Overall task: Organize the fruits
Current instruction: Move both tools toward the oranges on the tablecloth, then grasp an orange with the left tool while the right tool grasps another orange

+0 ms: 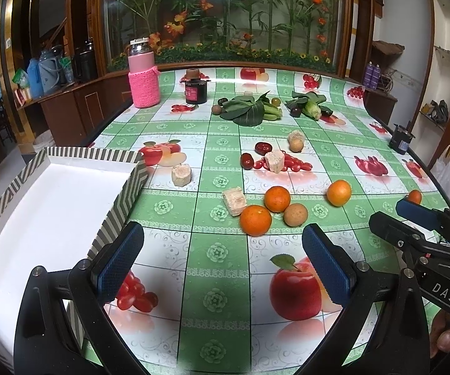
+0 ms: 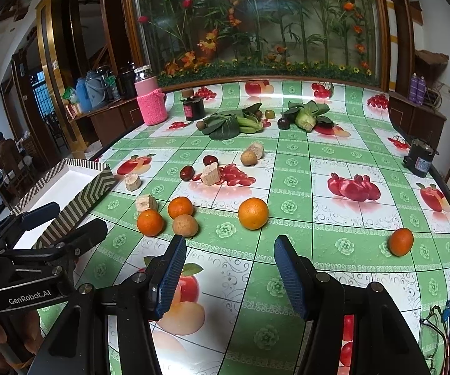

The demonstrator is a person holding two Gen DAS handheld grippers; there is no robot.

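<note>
Above tablecloth, left gripper level, fingers apart, empty

Tablecloth: green and white checks, printed red fruit. Tray: white inside, olive-and-white chevron walls. Oranges: orange. Bottle sleeve: pink knit. Gripper pads: blue, textured. Leafy greens: dark green.
</note>
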